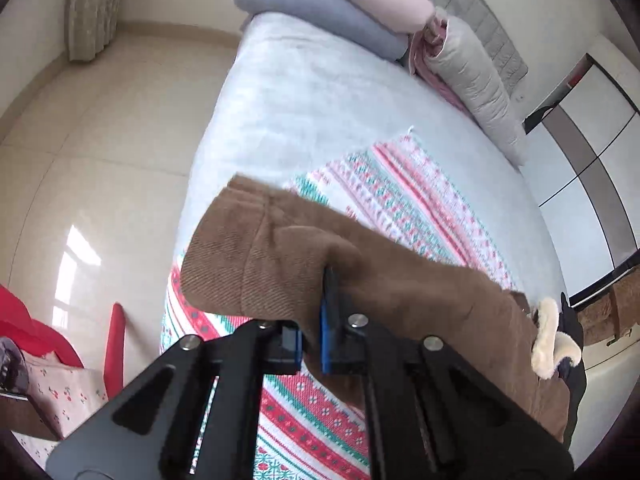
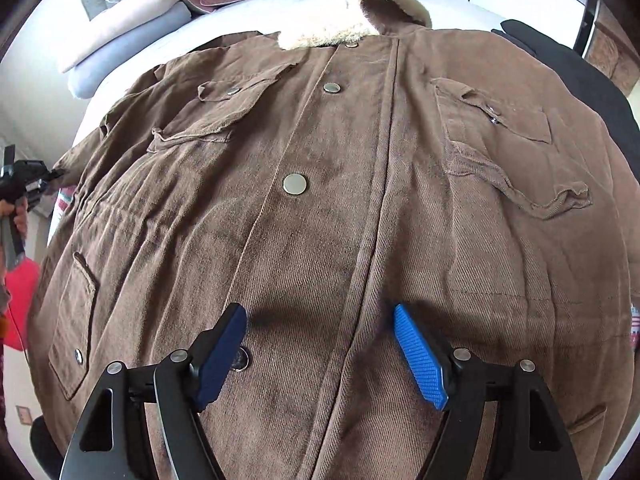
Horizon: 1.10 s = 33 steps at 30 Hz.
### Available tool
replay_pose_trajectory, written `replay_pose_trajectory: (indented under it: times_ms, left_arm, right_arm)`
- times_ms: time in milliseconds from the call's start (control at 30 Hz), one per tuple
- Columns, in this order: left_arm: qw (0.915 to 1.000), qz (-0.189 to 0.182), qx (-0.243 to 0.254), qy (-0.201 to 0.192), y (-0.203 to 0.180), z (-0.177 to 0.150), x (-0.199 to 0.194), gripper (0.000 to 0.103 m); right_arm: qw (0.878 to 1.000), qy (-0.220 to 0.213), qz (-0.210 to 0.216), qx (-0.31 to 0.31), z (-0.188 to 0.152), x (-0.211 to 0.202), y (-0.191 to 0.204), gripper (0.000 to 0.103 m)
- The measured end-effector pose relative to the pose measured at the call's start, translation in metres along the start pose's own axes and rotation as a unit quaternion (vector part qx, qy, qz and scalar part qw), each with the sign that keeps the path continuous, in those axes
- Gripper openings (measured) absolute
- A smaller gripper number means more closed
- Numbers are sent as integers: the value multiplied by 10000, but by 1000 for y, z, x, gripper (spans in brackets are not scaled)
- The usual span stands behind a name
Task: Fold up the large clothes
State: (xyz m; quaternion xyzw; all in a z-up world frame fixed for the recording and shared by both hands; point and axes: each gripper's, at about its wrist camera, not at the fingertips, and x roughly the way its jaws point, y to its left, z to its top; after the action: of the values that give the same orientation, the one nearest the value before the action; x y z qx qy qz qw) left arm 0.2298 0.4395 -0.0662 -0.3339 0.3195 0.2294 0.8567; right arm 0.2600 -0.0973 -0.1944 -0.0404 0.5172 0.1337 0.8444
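Pale glossy floor tiles (image 1: 80, 152) run along one side of the bed (image 1: 320, 100), which is covered in a white sheet with a red-and-green patterned cloth (image 1: 400, 200) spread over its middle. Folded blankets (image 1: 320, 8) and a grey pillow (image 1: 476, 80) are stacked at the head end. On top of the patterned cloth lies the brown jacket (image 2: 340, 200), front up and buttoned, its fleece collar (image 2: 348, 20) toward the head of the bed and its body filling most of the right wrist view. One sleeve (image 1: 280, 256) reaches out toward the bed's side edge, and the left tool (image 1: 316, 320) is clamped on a fold of that sleeve, its blue pads pressed together on the cloth. The right tool (image 2: 320, 352) hangs over the jacket's lower front by the button placket, its blue pads (image 2: 420, 356) standing well apart and gripping nothing. A metal snap (image 2: 295, 184) sits further up the placket.
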Motion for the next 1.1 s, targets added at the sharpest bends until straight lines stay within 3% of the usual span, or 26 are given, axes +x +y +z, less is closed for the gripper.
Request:
replay_pose_trajectory:
  times_ms: [100,133,167,233,300,333,433,533,667,833,967,1100]
  left_arm:
    - [9953,194,165,-936,0,33,-36,7]
    - [9926,503,285,-1065,2,41,-32,8]
    - [9892,931,484,-1027,4,46,-21,9]
    - [9832,1628,744,-358,15,47,15,18]
    - [9793,1878,707,259,29,38,35,21]
    - [9809,1830,599,268,32,31,34,25]
    - [9848,1568,736,91,18,11,19,62]
    - [9814,1246,1457,45,-25,-12,0,67]
    - [9669,683,2451,185,-86,-54,-27,83]
    - [9521,-81,2799,1232,-130,-109,-44,83]
    - [9291,-518,3105,1941,-163,-159,-61,84]
    - [8912,-821,3796,2343,-194,-211,-79,84]
  right_arm:
    - [10000,-7,12,18,-1,-3,-2,77]
    - [10000,-18,25,43,-1,-4,-3,77]
    - [10000,-28,44,68,0,-5,-4,77]
    - [9999,-35,79,75,-3,-6,-6,77]
    - [10000,-37,22,32,-4,-7,-5,77]
    - [10000,-32,25,-4,-4,-9,-5,77]
    - [10000,-75,46,19,-5,-16,-10,77]
    - [9998,-143,-40,160,-3,-22,-17,77]
    - [9994,-164,-191,255,-6,-26,-26,77]
    - [9991,-167,-118,375,-12,-36,-40,77]
    - [9981,-310,-119,513,-14,-58,-55,77]
    - [9949,-584,-160,807,-24,-89,-90,77]
